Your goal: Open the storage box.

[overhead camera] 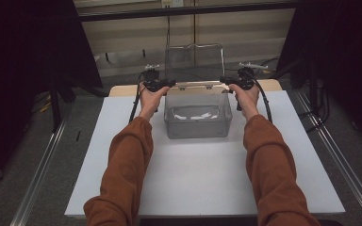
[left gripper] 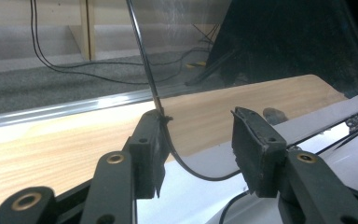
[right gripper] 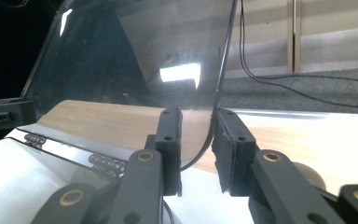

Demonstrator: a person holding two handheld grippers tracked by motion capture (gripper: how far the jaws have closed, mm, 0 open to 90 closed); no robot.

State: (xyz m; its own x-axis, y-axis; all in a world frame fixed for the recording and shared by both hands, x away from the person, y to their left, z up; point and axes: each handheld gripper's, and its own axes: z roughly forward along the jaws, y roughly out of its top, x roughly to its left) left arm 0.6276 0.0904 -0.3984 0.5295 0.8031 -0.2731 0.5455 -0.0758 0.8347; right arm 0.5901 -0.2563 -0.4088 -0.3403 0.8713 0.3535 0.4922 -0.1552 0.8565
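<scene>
A clear plastic box stands at the back of the white tabletop, its hinged clear lid raised upright. My left gripper is at the lid's lower left corner. In the left gripper view the jaws stand wide open around the lid's edge, which touches the left pad. My right gripper is at the lid's lower right corner. Its jaws are open by a narrow gap, with the lid's edge against the right pad. The box looks empty.
A wooden table edge shows behind the white top. Metal rails run along the floor on both sides. Dark curtains hang left and right. Black cables trail from the grippers.
</scene>
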